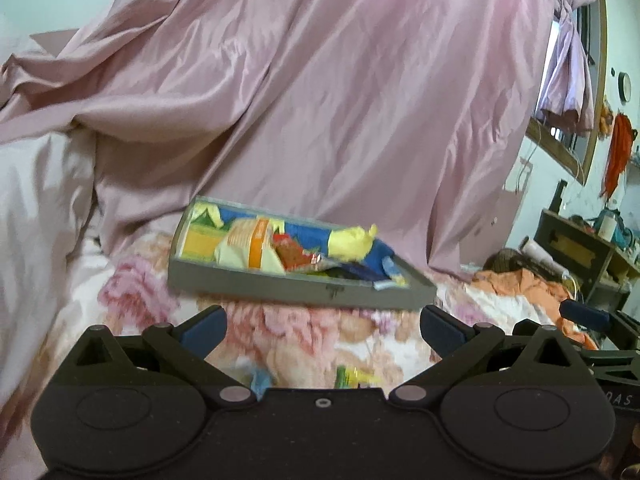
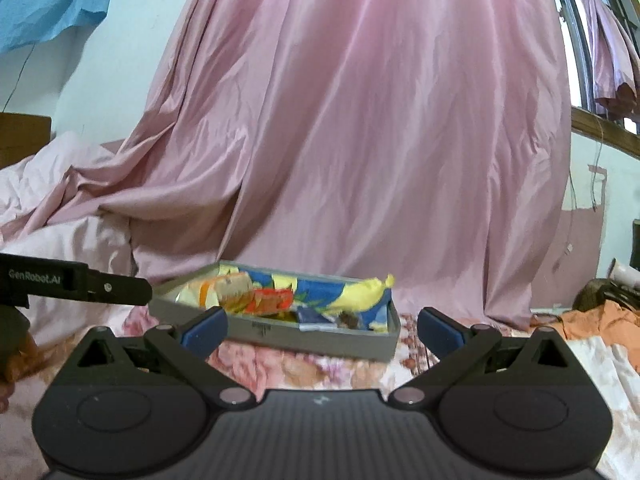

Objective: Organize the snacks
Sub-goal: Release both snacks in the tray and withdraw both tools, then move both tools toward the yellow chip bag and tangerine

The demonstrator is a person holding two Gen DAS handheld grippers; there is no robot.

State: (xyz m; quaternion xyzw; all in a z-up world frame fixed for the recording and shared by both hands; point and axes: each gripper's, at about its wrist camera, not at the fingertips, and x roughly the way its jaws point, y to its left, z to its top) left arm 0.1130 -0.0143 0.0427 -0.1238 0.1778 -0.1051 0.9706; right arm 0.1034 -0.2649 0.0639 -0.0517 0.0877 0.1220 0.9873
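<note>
Both the left gripper (image 1: 323,330) and the right gripper (image 2: 323,330) hang wide apart and empty before the grey snack box (image 1: 280,286) at mid-frame on the floral bedspread (image 1: 304,332); judging by loose wrappers (image 1: 352,376) low in the left view, gathering strays comes next.

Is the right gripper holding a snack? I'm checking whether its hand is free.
No: the right gripper is open, nothing between its pads.
</note>
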